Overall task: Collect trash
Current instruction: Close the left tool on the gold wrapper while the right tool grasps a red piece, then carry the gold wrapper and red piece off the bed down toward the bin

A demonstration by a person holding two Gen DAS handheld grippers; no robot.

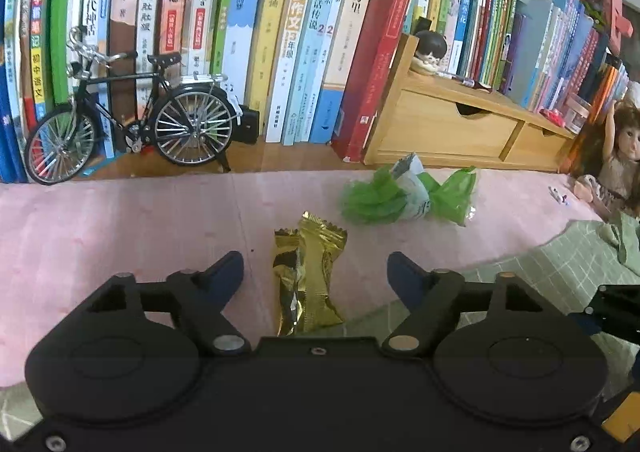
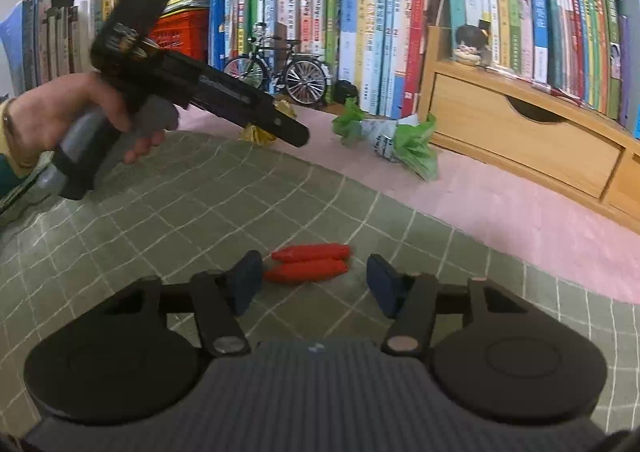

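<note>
Three pieces of trash lie before you, catalogued as follows

Item one: a gold wrapper (image 1: 308, 276), crumpled, on the pink mat (image 1: 120, 219), between the fingers of your left gripper (image 1: 316, 272). The fingers (image 1: 228, 268) stand apart on either side of it and do not press it.

Item two: a pair of red sausage sticks (image 2: 308, 263), side by side on the green checked cloth (image 2: 200, 191), between the fingers of your right gripper (image 2: 314, 276). The left fingertip (image 2: 250, 272) sits just beside the near stick's end, contact not clear; the other fingertip is apart from them. Fingers open.

Item three: a green and white wrapper (image 1: 408, 193), crumpled, on the pink mat near the wooden drawer unit (image 1: 452, 127), beyond the gold wrapper.

Your left hand (image 2: 72, 115) shows in the right wrist view, wrapped round the grey handle, the gripper body angled down toward the gold wrapper.

Surroundings: a row of upright books (image 1: 280, 31) along the back; a model bicycle (image 1: 136, 111) standing in front of them; a small figurine (image 1: 430, 51) on top of the drawer unit; a doll (image 1: 616, 155) at the far right edge; a red crate (image 2: 180, 33) among the books at left
</note>
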